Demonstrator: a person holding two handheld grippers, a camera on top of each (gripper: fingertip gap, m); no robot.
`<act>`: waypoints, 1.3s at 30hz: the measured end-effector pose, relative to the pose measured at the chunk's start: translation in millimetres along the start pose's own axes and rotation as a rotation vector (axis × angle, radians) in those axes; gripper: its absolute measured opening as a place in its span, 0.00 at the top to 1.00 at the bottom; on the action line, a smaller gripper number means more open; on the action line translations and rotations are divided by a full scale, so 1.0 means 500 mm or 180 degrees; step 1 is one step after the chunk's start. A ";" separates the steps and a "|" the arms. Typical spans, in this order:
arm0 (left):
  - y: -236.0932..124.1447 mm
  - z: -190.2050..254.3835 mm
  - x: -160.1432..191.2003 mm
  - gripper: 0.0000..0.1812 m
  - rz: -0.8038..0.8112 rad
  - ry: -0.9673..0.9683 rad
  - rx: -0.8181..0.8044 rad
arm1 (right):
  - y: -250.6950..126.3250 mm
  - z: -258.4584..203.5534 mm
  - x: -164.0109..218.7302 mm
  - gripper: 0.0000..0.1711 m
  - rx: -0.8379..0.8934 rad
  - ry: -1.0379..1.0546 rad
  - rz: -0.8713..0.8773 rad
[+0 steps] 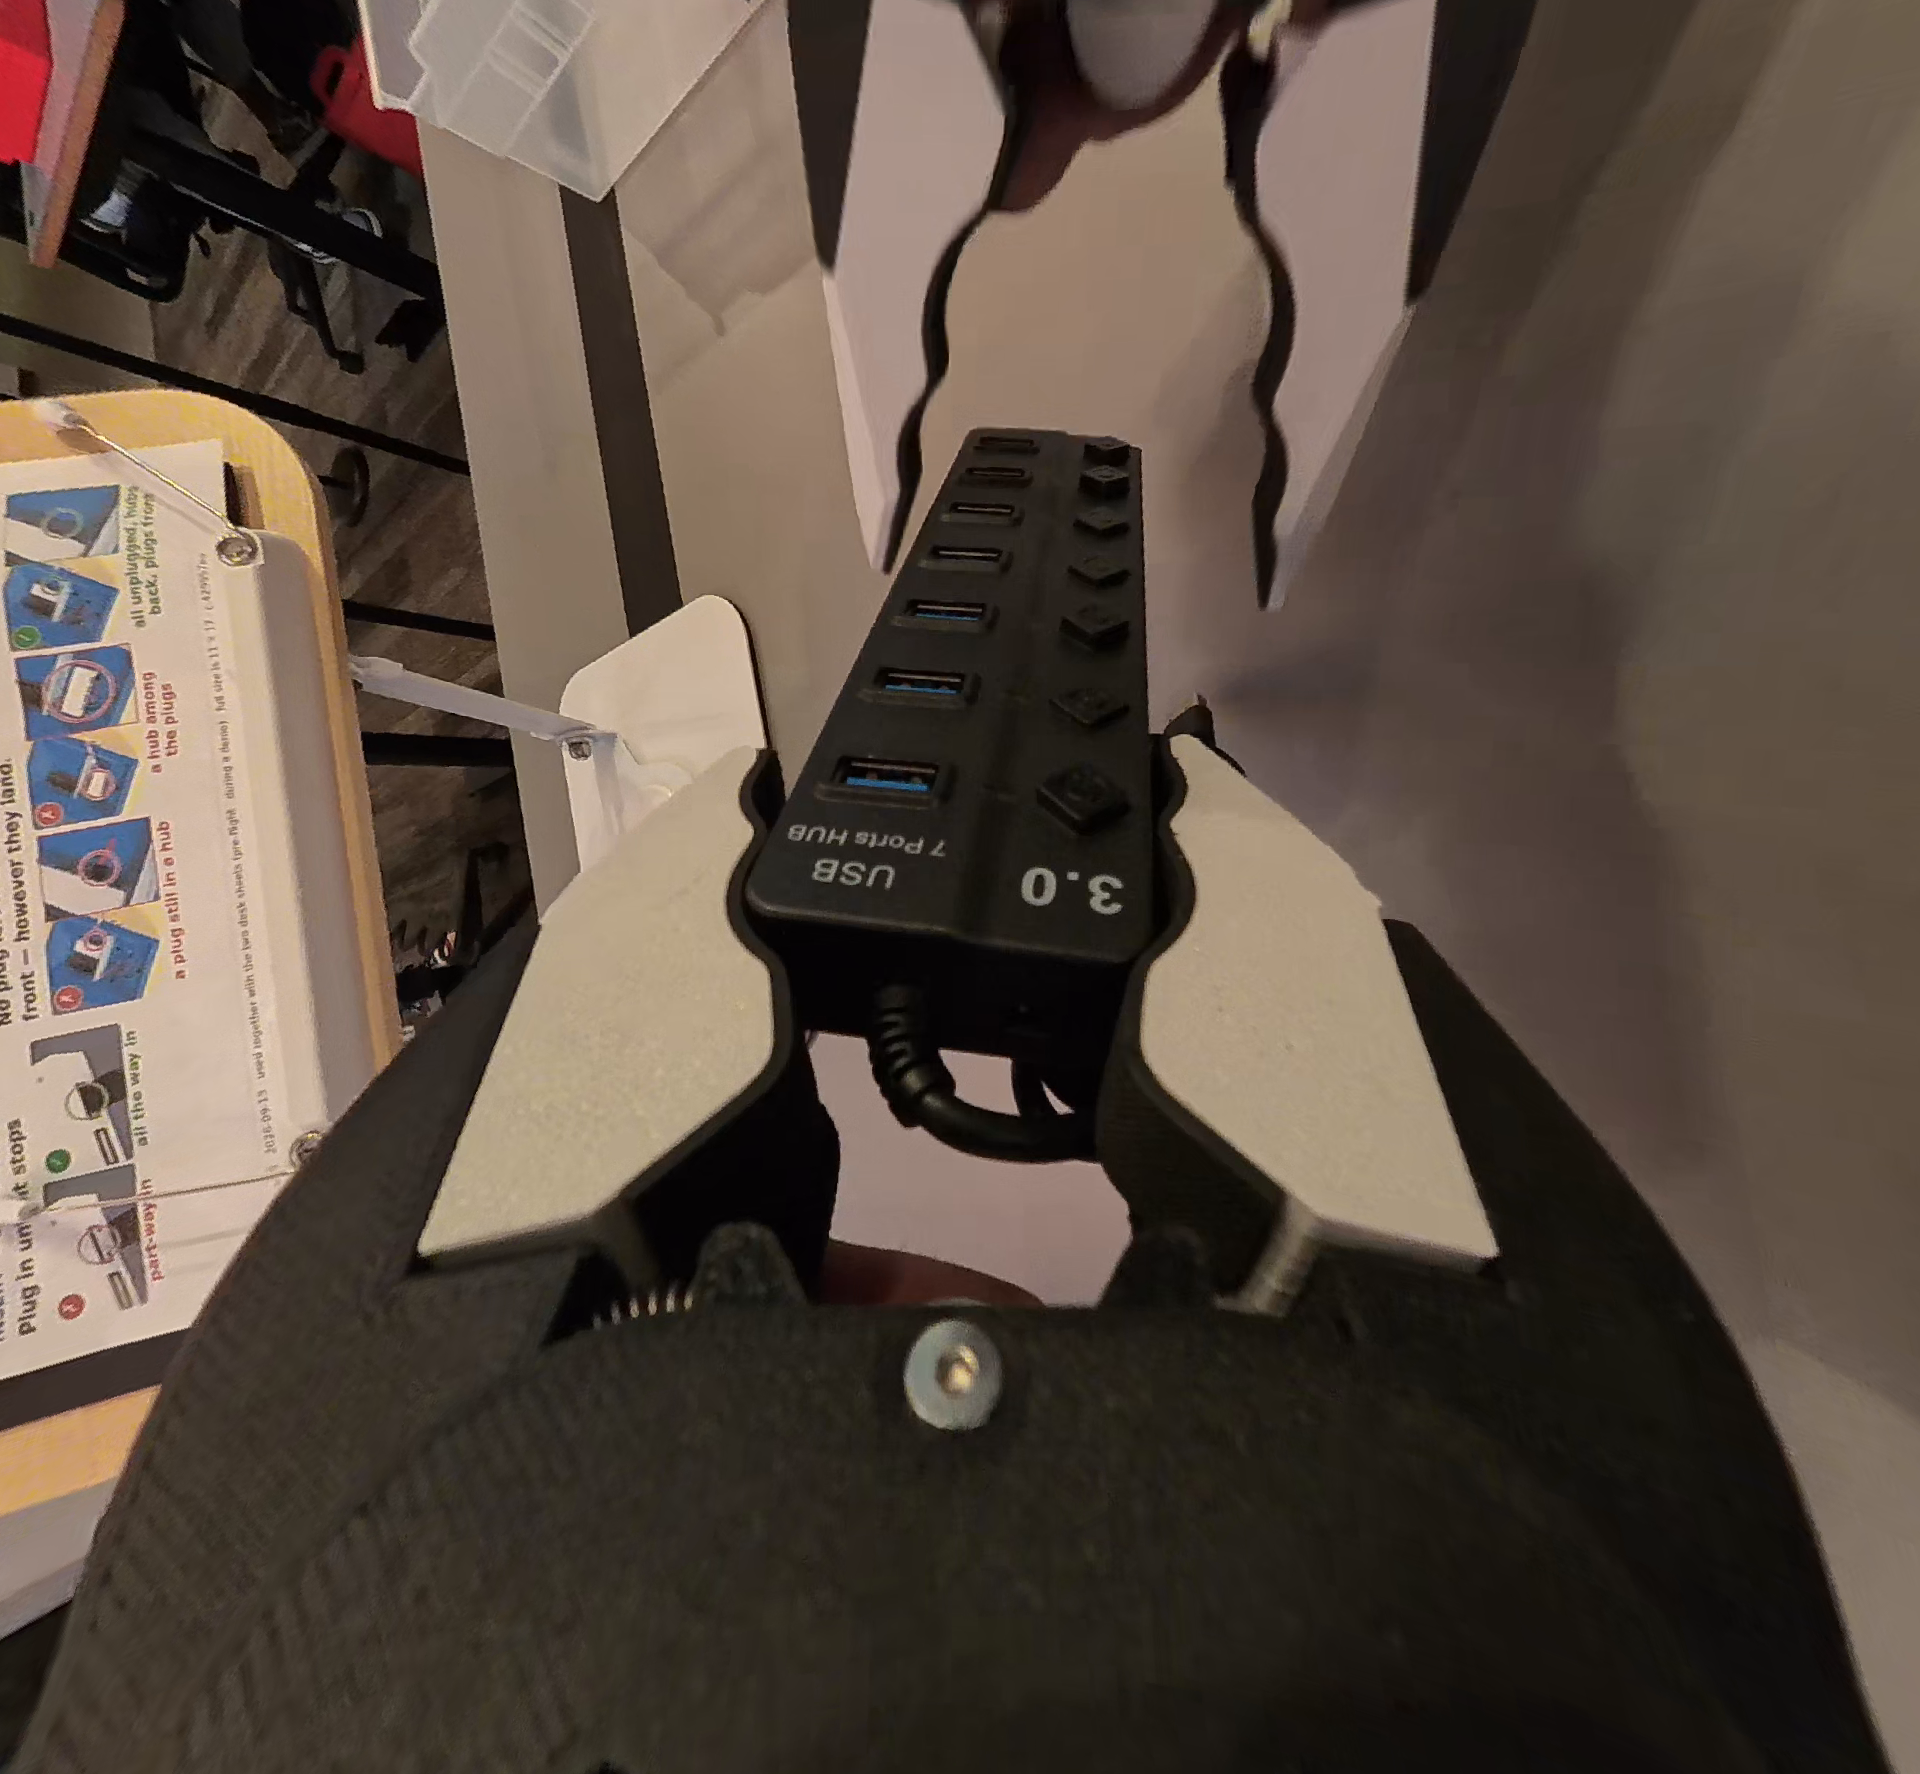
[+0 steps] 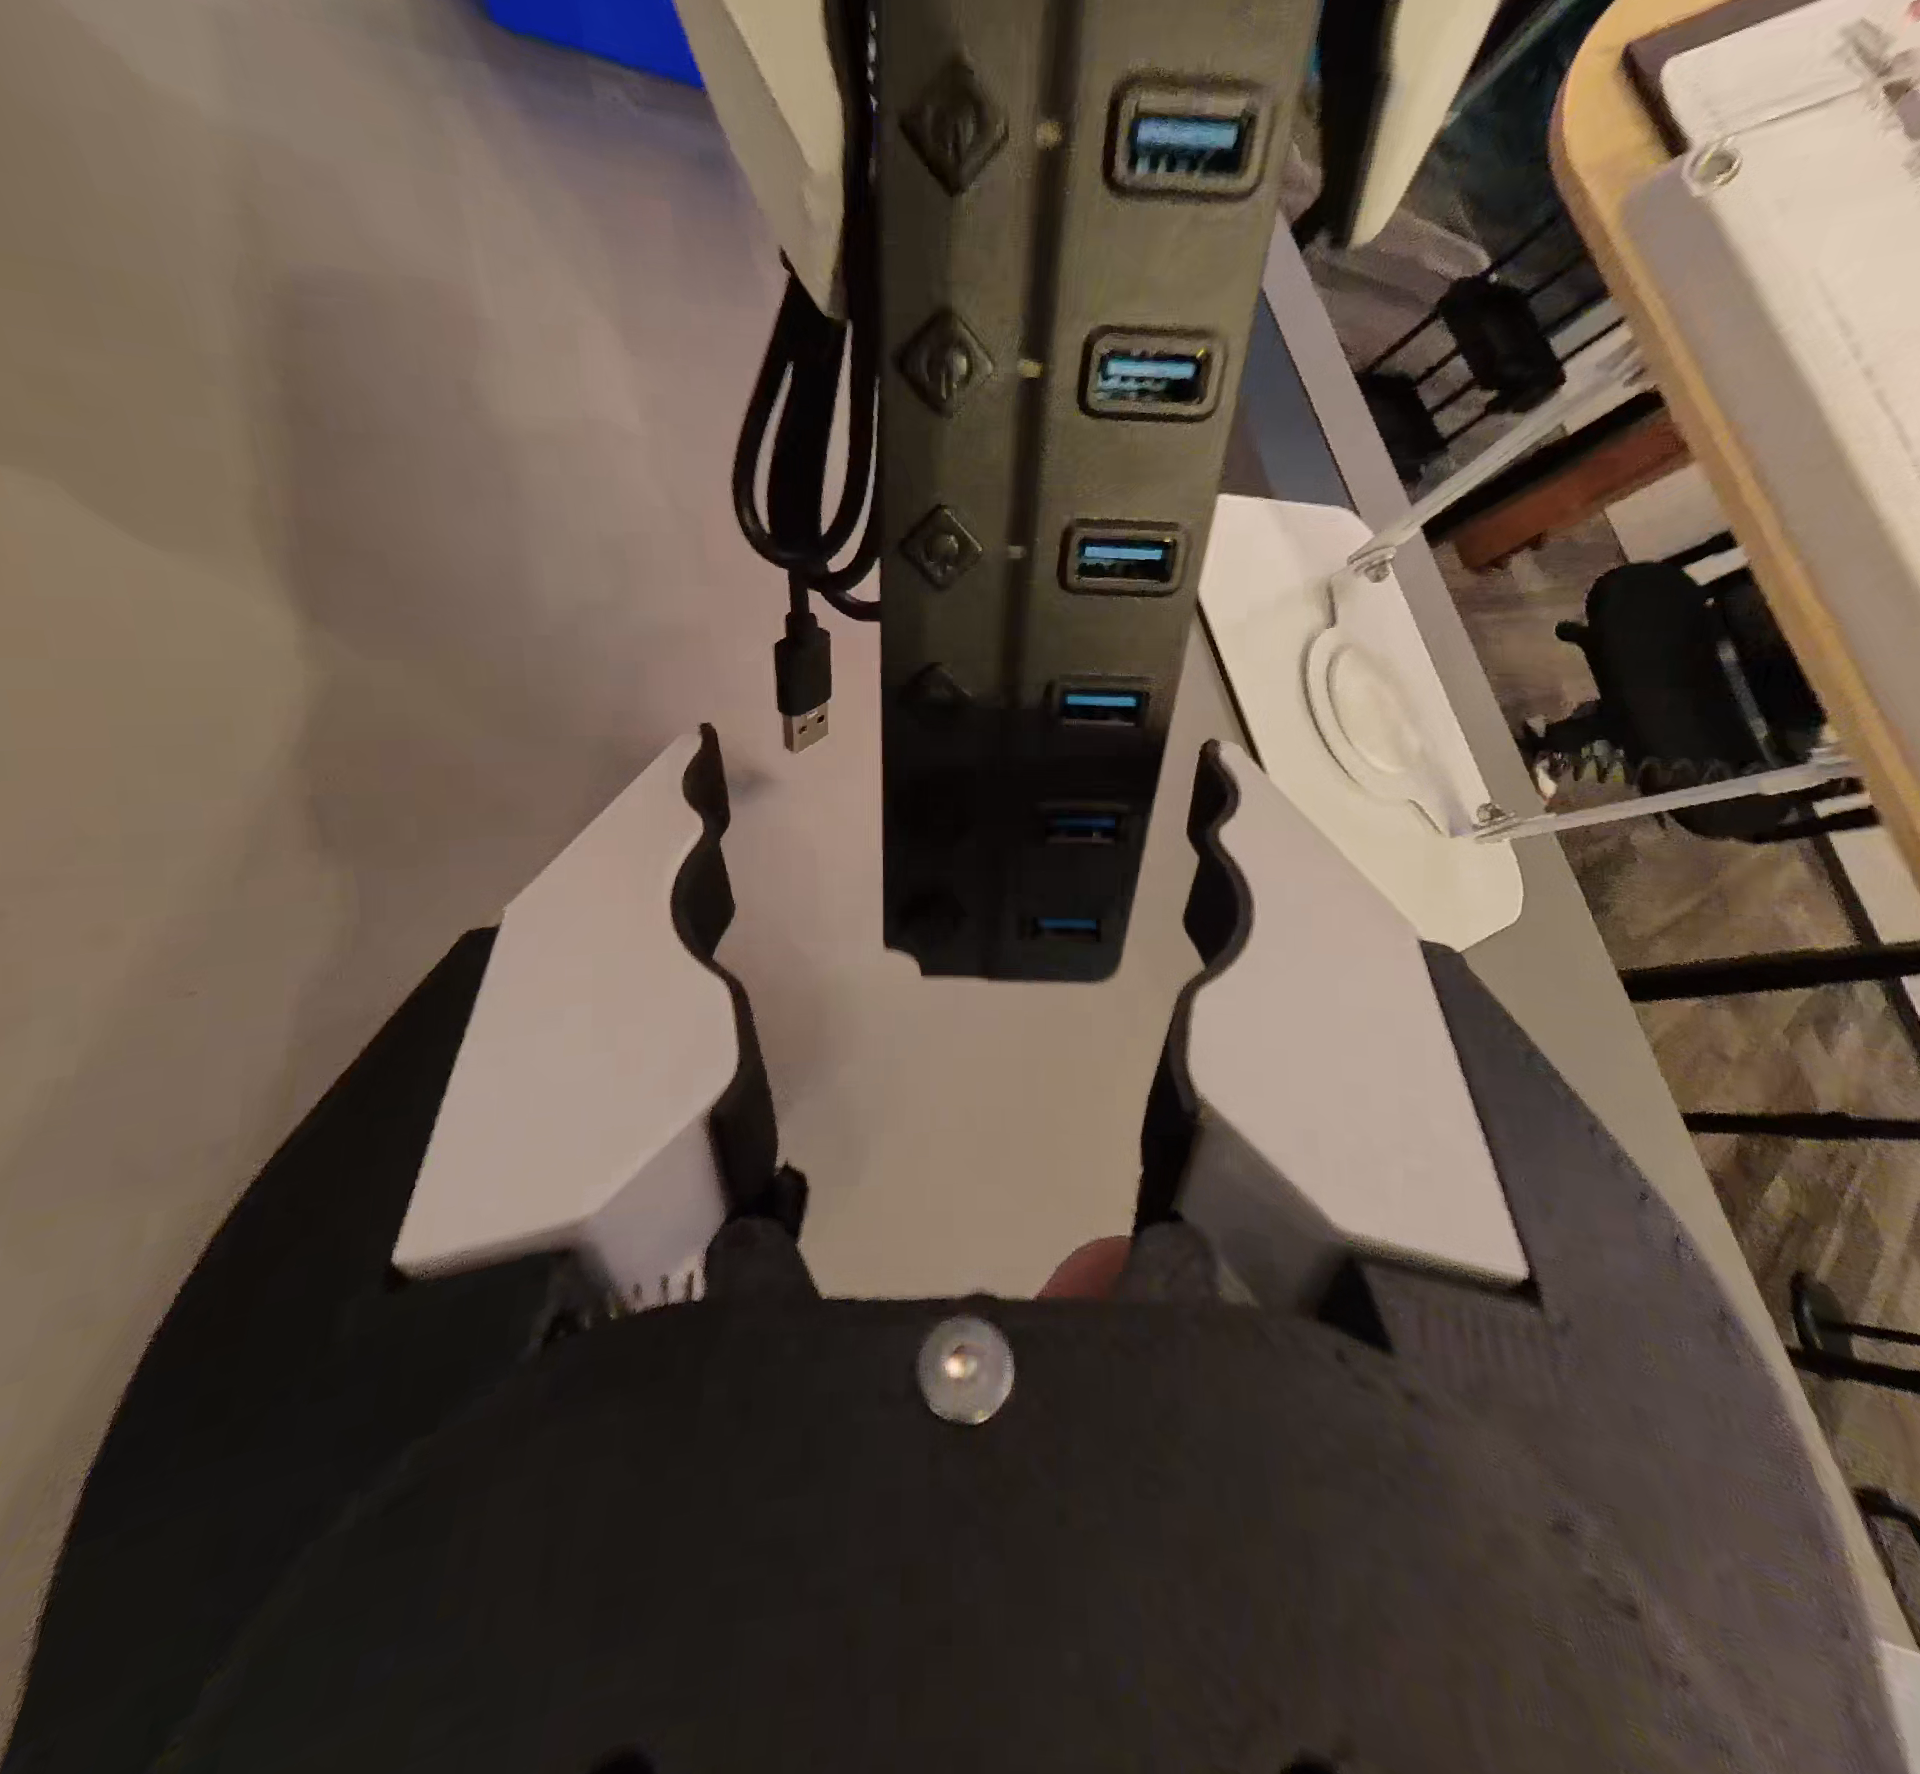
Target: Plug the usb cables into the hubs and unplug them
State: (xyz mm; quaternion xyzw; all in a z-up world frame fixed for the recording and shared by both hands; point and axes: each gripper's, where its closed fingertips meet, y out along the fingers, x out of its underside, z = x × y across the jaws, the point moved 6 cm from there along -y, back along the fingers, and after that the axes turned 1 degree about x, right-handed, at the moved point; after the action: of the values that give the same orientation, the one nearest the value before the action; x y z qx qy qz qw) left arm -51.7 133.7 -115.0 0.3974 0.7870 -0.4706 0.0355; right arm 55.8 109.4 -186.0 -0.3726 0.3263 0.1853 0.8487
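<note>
While a black USB hub (image 1: 997,685) is clamped at its cabled end between the fingers of the left gripper (image 1: 961,831) and held above the pale table (image 1: 1558,581), every port seen on it is empty. Beyond the hub's far end, the right gripper (image 2: 961,789) is held with its fingers apart, gripping nothing. Beside the hub, its own cable plug (image 2: 803,701) hangs loose. Judged from this, no plugging has been completed.

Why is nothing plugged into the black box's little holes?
Empty: every port on the hub shows open, and its own plug dangles loose beside it.
</note>
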 end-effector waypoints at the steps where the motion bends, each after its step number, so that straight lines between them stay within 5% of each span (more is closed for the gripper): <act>1: -0.002 0.000 -0.003 0.63 0.0021 0.0005 -0.0003 | 0.013 0.002 0.002 0.48 0.0052 0.0008 -0.0028; 5: 0.000 0.005 -0.014 0.63 0.0026 0.0064 0.0017 | 0.033 0.008 -0.004 0.54 0.0191 -0.0057 0.0061; 7: 0.002 0.009 -0.022 0.63 0.0016 0.0119 0.0018 | 0.033 0.005 -0.006 0.64 0.0165 -0.0091 0.0085; 16: 0.004 0.008 -0.047 0.63 -0.0036 0.0143 -0.0155 | -0.002 0.022 -0.001 0.62 0.0244 -0.0208 0.0121; 23: -0.020 -0.012 -0.069 0.53 -0.0004 0.0070 -0.0561 | -0.037 0.038 0.035 0.65 0.0222 -0.0148 0.0039; 29: -0.067 -0.053 -0.068 0.61 0.0207 -0.0075 -0.1098 | -0.106 0.096 0.059 0.65 0.0458 -0.0032 -0.0002; 39: -0.062 -0.060 -0.059 0.66 0.0155 -0.0002 -0.1206 | -0.291 0.268 0.074 0.65 0.1183 0.0049 -0.0036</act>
State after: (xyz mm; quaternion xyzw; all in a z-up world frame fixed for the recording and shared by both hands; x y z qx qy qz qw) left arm -42.5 132.0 -63.4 0.4024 0.8516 -0.3132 0.1214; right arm 219.2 118.1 -69.0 -0.2127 0.3594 0.1142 0.9014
